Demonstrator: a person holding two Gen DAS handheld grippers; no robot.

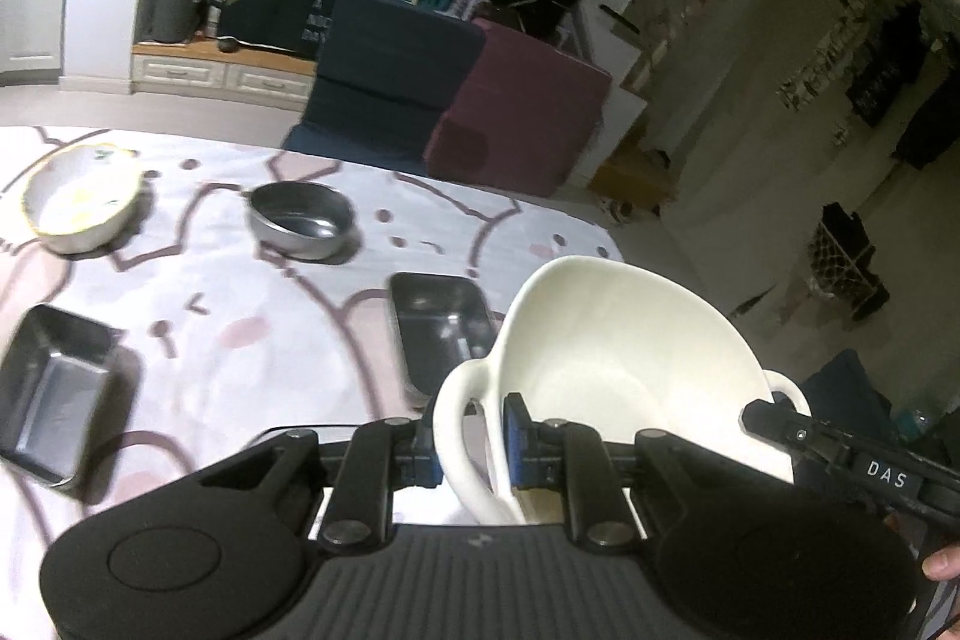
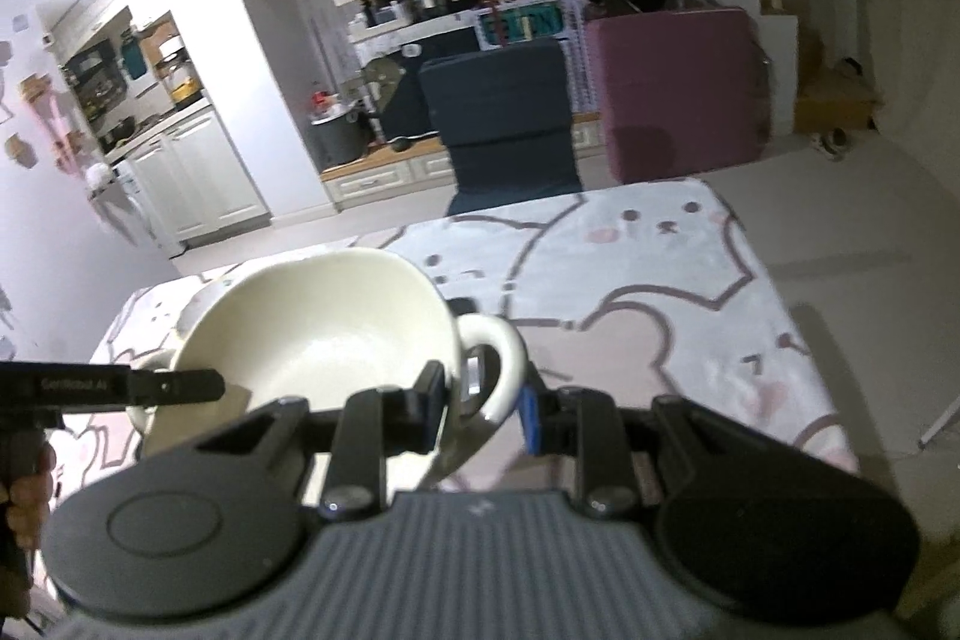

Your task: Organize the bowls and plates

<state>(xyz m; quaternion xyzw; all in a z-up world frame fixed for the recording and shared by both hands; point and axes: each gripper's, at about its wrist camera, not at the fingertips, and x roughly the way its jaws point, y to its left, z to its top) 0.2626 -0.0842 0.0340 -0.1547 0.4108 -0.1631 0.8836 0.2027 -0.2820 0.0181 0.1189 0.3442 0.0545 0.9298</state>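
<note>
A white two-handled bowl (image 1: pixel 618 340) hangs tilted above the table, carried between both grippers. My left gripper (image 1: pixel 471 436) is shut on the bowl's left loop handle, blue pads on either side of it. My right gripper (image 1: pixel 774 412) reaches in from the right at the other handle. In the right wrist view the same bowl (image 2: pixel 318 334) fills the lower left. There my right gripper (image 2: pixel 480 400) is shut on the near handle, and the left gripper (image 2: pixel 204 383) comes in from the left edge. A hand shows behind each gripper.
On the bear-print tablecloth (image 1: pixel 240 340) sit a yellow-rimmed white bowl (image 1: pixel 81 199), a round metal bowl (image 1: pixel 300 217) and two rectangular metal trays (image 1: pixel 441 328) (image 1: pixel 51 388). A dark blue chair (image 1: pixel 390 70) and a maroon chair (image 1: pixel 522 112) stand beyond the far edge.
</note>
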